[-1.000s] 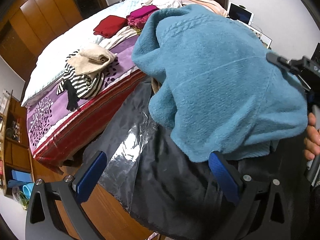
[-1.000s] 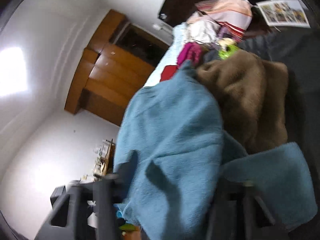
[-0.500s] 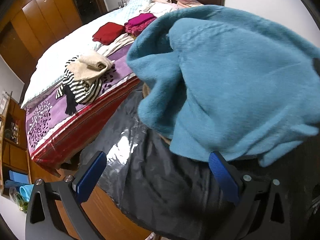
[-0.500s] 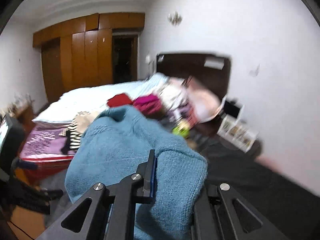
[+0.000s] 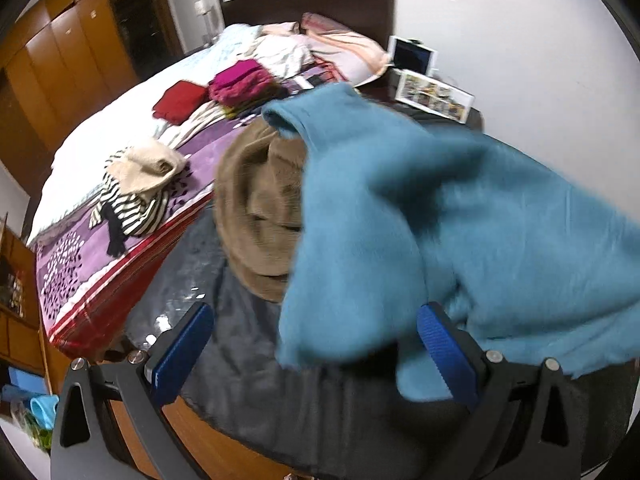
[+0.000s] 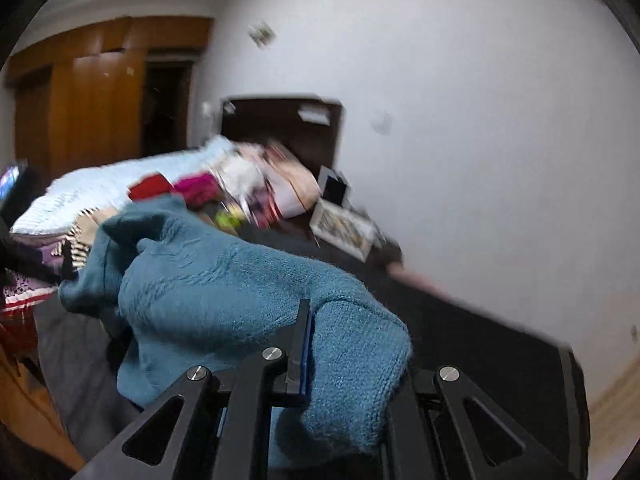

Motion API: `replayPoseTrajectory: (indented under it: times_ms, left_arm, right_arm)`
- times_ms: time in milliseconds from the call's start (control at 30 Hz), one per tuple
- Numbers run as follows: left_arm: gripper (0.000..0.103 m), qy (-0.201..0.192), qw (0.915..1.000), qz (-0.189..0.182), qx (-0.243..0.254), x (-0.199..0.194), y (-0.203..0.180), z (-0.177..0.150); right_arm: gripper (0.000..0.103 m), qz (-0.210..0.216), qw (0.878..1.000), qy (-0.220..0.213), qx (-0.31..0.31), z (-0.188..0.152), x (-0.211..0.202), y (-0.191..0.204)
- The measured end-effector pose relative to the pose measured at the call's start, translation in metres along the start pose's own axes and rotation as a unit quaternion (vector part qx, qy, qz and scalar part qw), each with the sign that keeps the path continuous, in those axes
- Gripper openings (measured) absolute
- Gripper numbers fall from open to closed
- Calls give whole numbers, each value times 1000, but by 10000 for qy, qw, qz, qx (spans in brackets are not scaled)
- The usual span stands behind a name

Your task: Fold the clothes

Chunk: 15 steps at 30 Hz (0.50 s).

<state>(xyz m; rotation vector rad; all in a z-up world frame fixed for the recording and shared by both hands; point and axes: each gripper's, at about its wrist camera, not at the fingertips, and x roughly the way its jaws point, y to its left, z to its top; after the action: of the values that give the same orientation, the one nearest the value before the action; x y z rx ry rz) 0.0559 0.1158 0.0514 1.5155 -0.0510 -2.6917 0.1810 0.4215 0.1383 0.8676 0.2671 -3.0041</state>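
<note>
A fuzzy teal sweater (image 5: 420, 216) hangs in the air over a dark grey sheet (image 5: 256, 392); it also fills the lower middle of the right wrist view (image 6: 224, 280). My right gripper (image 6: 344, 352) is shut on a thick fold of the teal sweater and holds it up. My left gripper (image 5: 316, 344) is open, its blue pads (image 5: 180, 352) wide apart, just below the sweater's hanging hem. A brown fuzzy garment (image 5: 260, 208) lies on the sheet behind the sweater.
A bed (image 5: 80, 160) at the left carries a striped garment with a cream one (image 5: 136, 184), a red one (image 5: 180, 100) and a magenta one (image 5: 240, 82). A tablet (image 5: 412, 58) and photo frame (image 5: 432, 96) stand by the wall. Wooden wardrobes (image 5: 60, 48) are behind.
My right gripper has swung up with the teal sweater, lifting it off the brown garment, which is now uncovered. The left gripper stayed open below the hem.
</note>
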Motion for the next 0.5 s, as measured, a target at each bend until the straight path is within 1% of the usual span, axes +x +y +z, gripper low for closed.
replayPoseTrajectory:
  times_ms: [100, 233, 367, 500]
  left_arm:
    - [102, -74, 9997, -88, 208, -10, -32, -3]
    - [102, -84, 9988, -227, 433, -18, -73, -12]
    - [102, -62, 9968, -344, 713, -22, -119, -25]
    - [102, -19, 9944, -452, 951, -18, -160, -34]
  right_arm:
    - [10, -417, 9985, 364, -15, -37, -17, -35]
    - [10, -856, 9928, 756, -374, -80, -46, -71]
    - [10, -912, 9880, 1216, -287, -121, -68, -113]
    - [10, -1021, 9825, 1541, -202, -153, -79, -146]
